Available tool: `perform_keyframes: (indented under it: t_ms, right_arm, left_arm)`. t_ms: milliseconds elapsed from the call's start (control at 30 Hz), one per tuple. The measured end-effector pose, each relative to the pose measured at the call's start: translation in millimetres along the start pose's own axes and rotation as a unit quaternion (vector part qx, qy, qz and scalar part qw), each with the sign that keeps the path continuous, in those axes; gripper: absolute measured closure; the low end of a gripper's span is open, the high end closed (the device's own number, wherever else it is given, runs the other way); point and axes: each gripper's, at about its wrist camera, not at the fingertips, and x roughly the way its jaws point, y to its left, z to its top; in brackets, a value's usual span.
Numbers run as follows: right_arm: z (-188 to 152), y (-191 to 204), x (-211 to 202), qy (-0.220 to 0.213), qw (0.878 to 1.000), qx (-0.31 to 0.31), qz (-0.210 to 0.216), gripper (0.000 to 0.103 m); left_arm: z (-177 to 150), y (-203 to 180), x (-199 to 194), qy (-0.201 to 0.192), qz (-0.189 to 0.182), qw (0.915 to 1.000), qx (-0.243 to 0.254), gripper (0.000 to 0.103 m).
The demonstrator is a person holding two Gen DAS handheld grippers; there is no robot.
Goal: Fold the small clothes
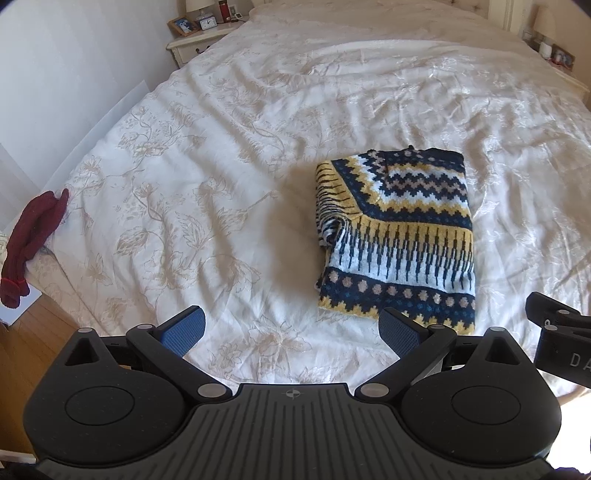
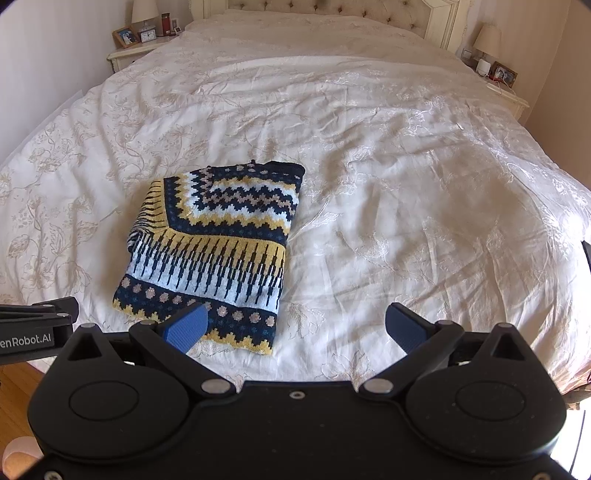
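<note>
A small knitted sweater (image 1: 397, 236) patterned in navy, yellow and white lies folded into a neat rectangle on the white floral bedspread (image 1: 207, 206). In the right wrist view the same sweater (image 2: 214, 251) sits left of centre. My left gripper (image 1: 293, 326) is open, hovering above the bed's near edge, its right pad just short of the sweater's near hem. My right gripper (image 2: 297, 326) is open too, with its left pad over the sweater's near right corner. Nothing is between either pair of fingers.
A dark red garment (image 1: 31, 240) hangs over the bed's left edge. Nightstands (image 2: 136, 50) with lamps, frames and a clock flank the headboard (image 2: 332, 14). Wooden floor (image 1: 22, 354) shows at the lower left. The other gripper's body (image 1: 561, 332) shows at the right edge.
</note>
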Motion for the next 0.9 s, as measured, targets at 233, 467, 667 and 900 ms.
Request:
perform_keyframes:
  t_ms: [233,467,667,900]
  right_arm:
    - [-1,2,2,0.007,1.0,0.001,0.003,0.001]
    - [-1,5,5,0.012,1.0,0.002,0.006,0.001]
    - [-1,6,7,0.016,1.0,0.003,0.005,0.001]
    - [0,7,11,0.022,1.0,0.005,0.006,0.001]
  left_arm:
    - [-1,3,4,0.013,-0.001,0.9999,-0.006,0.001]
    - [-1,3,7,0.024,-0.007,0.9997,-0.005,0.001]
    - [-1,2,9,0.025,-0.01,0.9996,-0.005,0.001]
    - [0,1,13,0.03,-0.013,0.9994,-0.007,0.001]
